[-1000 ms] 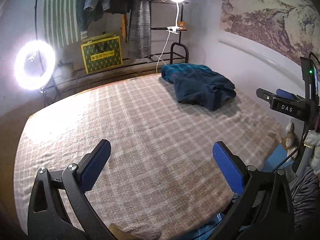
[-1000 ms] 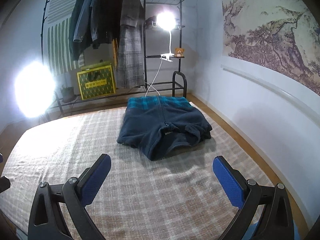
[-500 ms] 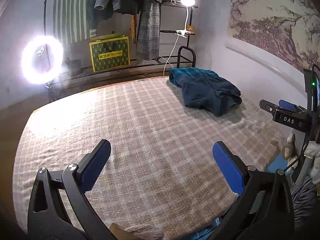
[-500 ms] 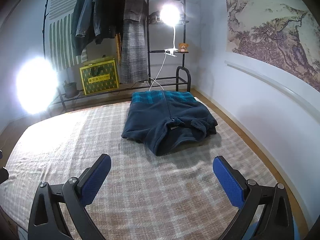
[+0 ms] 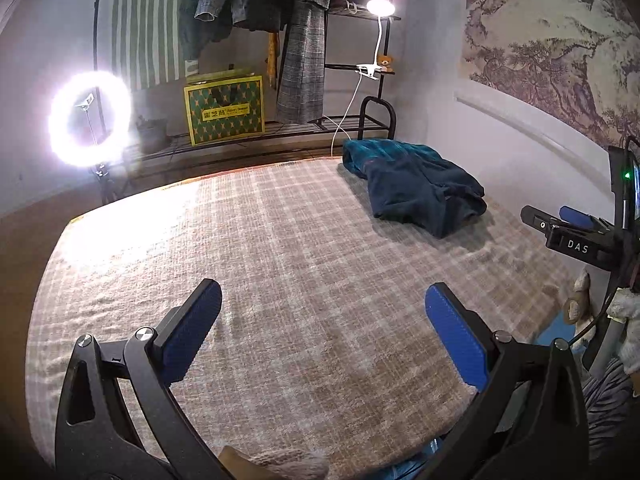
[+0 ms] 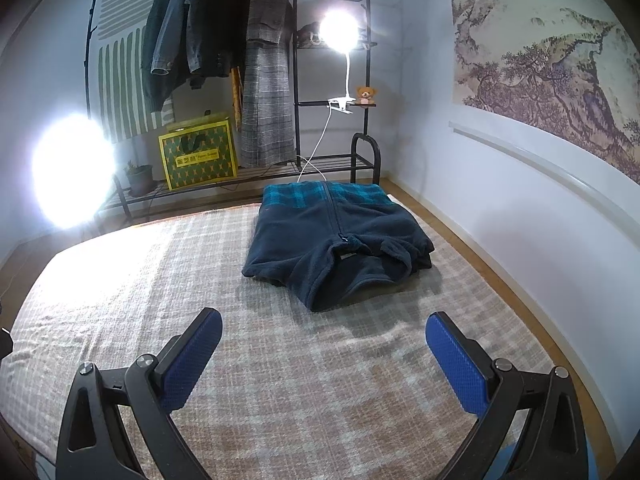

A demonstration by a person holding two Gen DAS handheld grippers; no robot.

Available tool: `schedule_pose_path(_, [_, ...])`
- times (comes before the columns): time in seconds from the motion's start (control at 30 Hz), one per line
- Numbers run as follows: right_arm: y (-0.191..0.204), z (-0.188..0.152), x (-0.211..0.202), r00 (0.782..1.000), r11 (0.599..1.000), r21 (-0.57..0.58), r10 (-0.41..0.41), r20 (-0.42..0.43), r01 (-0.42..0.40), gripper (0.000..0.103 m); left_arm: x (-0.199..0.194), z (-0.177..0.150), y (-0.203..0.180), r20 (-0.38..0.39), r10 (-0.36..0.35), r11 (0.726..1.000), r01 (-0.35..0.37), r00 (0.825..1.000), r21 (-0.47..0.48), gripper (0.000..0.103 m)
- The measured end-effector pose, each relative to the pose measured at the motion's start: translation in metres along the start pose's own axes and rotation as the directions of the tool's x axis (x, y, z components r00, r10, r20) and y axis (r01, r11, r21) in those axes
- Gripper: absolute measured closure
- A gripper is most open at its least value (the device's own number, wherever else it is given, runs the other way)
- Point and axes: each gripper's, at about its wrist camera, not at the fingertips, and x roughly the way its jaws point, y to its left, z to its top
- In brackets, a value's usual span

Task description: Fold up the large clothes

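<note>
A dark blue fleece jacket [image 6: 336, 240] with a teal plaid top part lies folded at the far right of a bed with a beige plaid blanket [image 6: 280, 360]; it also shows in the left wrist view [image 5: 416, 188]. My left gripper [image 5: 322, 328] is open and empty above the blanket's near part, well short of the jacket. My right gripper [image 6: 324, 352] is open and empty, a little in front of the jacket. The right gripper's body shows at the right edge of the left wrist view [image 5: 576, 236].
A black clothes rack [image 6: 332, 80] with hanging coats [image 6: 264, 80] stands behind the bed. A yellow-green bag [image 6: 198, 158], a ring light [image 5: 90, 118] and a clip lamp [image 6: 339, 32] are there too. A wall runs along the right side.
Both wrist views have tilted and drawn back slightly, so the jacket sits lower and farther in the frames. The jacket has not moved. Both grippers stay open.
</note>
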Motion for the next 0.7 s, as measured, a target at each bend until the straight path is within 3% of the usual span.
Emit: schedule_pose_path(0.7, [0.0001,-0.0037,0.0038,1.0,1.0,0.007,0.0,-0.009,0.0,0.0,-0.0008,0.0003,-0.0001,0.002,0.002,1.0,-0.002,1.0,-0.001,0.0])
